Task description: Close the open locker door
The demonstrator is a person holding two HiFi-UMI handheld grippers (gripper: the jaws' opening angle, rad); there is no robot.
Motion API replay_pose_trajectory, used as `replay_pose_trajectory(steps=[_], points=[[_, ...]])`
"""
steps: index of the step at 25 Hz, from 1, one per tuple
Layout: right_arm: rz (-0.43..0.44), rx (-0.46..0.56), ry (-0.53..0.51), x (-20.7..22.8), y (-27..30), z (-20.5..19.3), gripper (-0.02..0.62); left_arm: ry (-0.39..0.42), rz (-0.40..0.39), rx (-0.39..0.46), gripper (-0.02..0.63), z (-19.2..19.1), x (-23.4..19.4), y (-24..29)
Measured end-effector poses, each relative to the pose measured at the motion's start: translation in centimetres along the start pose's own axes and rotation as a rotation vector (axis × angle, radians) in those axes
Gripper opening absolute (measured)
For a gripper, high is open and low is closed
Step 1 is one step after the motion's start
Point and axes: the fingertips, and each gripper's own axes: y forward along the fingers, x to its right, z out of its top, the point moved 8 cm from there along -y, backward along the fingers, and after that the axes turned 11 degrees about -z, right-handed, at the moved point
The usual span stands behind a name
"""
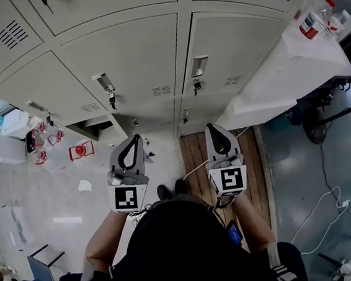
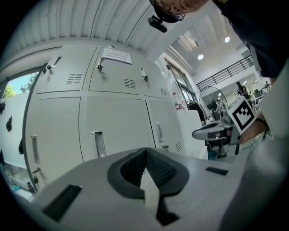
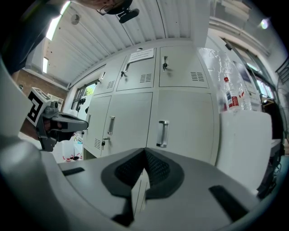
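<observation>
Fingers (image 2: 158, 169) of the left gripper (image 1: 135, 140) and right gripper (image 1: 212, 128) are pressing together, empty. The open locker door (image 1: 86, 124) is lying ahead-left of the left fingers, the nearer ones.

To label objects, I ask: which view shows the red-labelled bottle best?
The right gripper view: the bottle stands there side-on, label visible. The head view shows it from above; the left gripper view, small and far.
</observation>
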Motion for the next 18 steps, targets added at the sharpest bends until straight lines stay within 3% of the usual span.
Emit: replay_pose_trajectory(steps=[18], points=[[0.008, -0.051, 0.001, -0.5, 0.1, -1.5, -0.003, -0.009, 0.001, -0.030, 0.003, -1.1, 0.1, 0.0]])
